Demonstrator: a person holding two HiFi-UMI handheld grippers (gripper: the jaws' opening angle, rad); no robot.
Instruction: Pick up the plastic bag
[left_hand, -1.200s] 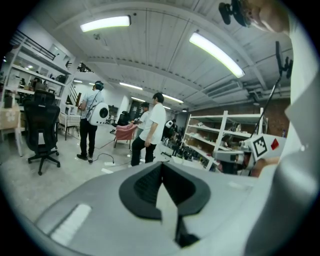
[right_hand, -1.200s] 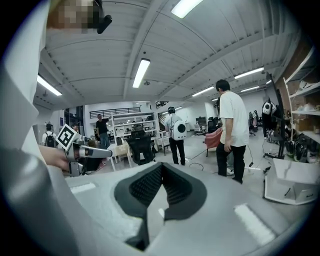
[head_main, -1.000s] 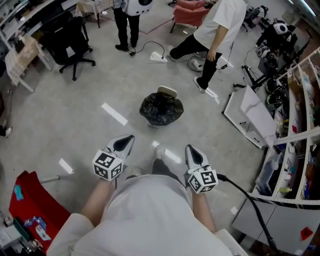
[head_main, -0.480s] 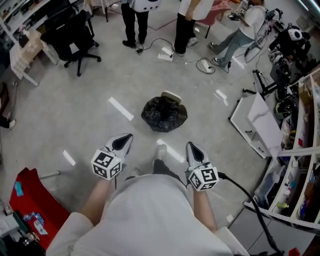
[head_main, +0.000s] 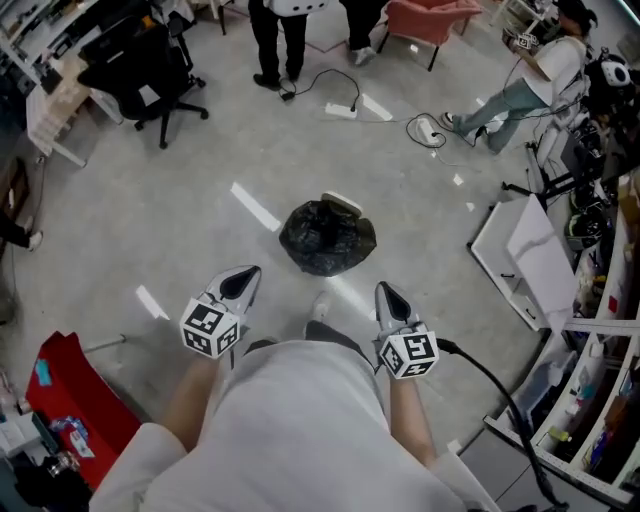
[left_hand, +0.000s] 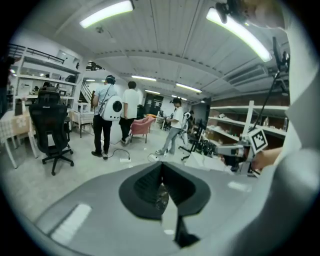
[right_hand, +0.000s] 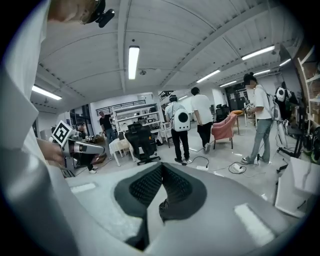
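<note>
A black plastic bag (head_main: 327, 238) sits bunched on the grey floor, with a pale flat thing (head_main: 342, 204) at its far edge. Both grippers hang in front of the person's body, short of the bag and apart from it. My left gripper (head_main: 246, 274) is to the bag's near left, its jaws shut with nothing between them (left_hand: 161, 169). My right gripper (head_main: 386, 291) is to the bag's near right, also shut and empty (right_hand: 162, 170). Each gripper shows in the other's view: the right gripper (left_hand: 239, 150) and the left gripper (right_hand: 82, 148).
A black office chair (head_main: 140, 62) stands at the far left. People's legs (head_main: 280, 40) show at the back, and another person (head_main: 525, 85) bends at the far right. A power strip and cables (head_main: 345, 108) lie behind the bag. White panels (head_main: 520, 262), shelves (head_main: 600, 400), red object (head_main: 70, 400).
The head view has swung slightly, so the bag sits a little lower in it. The people at the back have walked away to the right. Both grippers stay shut in place.
</note>
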